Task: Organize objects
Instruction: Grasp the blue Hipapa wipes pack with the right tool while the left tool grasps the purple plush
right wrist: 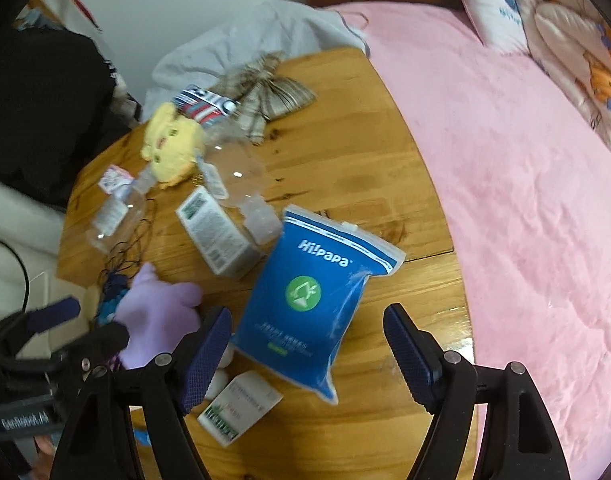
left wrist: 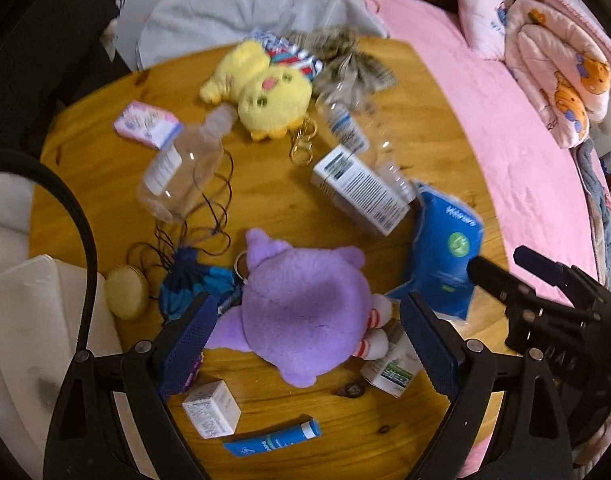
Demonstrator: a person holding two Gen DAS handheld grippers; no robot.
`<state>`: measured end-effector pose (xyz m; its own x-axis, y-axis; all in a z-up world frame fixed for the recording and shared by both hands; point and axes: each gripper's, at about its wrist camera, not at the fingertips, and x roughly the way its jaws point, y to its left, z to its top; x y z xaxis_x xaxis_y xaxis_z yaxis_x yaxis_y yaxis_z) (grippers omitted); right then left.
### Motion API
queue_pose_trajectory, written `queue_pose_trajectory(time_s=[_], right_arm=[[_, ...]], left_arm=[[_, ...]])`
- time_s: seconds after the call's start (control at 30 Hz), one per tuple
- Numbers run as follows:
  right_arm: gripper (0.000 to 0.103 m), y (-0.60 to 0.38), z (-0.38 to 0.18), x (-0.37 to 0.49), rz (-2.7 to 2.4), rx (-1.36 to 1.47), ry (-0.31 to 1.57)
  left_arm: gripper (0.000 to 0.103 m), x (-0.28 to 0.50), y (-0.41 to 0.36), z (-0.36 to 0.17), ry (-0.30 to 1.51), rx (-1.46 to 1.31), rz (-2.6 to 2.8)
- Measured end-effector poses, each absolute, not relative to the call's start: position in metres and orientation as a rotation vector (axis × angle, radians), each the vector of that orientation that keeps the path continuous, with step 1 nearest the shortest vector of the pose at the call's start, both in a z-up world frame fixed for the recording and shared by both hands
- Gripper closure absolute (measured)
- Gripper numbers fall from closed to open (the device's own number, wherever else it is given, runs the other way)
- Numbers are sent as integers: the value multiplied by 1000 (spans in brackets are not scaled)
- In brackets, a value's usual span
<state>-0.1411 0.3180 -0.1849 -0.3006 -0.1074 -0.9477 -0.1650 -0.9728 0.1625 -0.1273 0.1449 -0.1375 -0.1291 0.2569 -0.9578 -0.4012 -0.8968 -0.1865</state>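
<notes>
The pink bed point(right wrist: 505, 160) runs along the far side of the round wooden table point(left wrist: 425, 128), where the clutter lies scattered and unsorted; the purple plush point(left wrist: 305, 312) lies face down near the front edge, and the left claw point(left wrist: 305, 344) straddles it with fingers spread and released, probably lining up a grasp on its soft body; the blue pouch point(right wrist: 317, 300) lies flat just beside it, and the right claw point(right wrist: 305, 356) hangs open over the pouch's lower end, gripping nothing; the yellow plush point(left wrist: 261, 96) sits well apart toward the back, between two clear bottles point(left wrist: 181, 168); the grey carton point(left wrist: 361, 192) leans on the pouch's corner; the small white box point(left wrist: 211, 408) and blue tube point(left wrist: 273, 438) sit nearest; the purple plush's face is hidden, motion blur smears the labels, and what lies under the plush cannot be told.
</notes>
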Motion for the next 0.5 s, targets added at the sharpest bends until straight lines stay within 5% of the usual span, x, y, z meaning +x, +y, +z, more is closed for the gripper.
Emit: queue_pose_trajectory(time_s=[0.5], right_arm=[[22, 320, -232, -162, 2367, -1936, 458]], left_arm=[[9, -127, 156, -186, 229, -1810, 2049]])
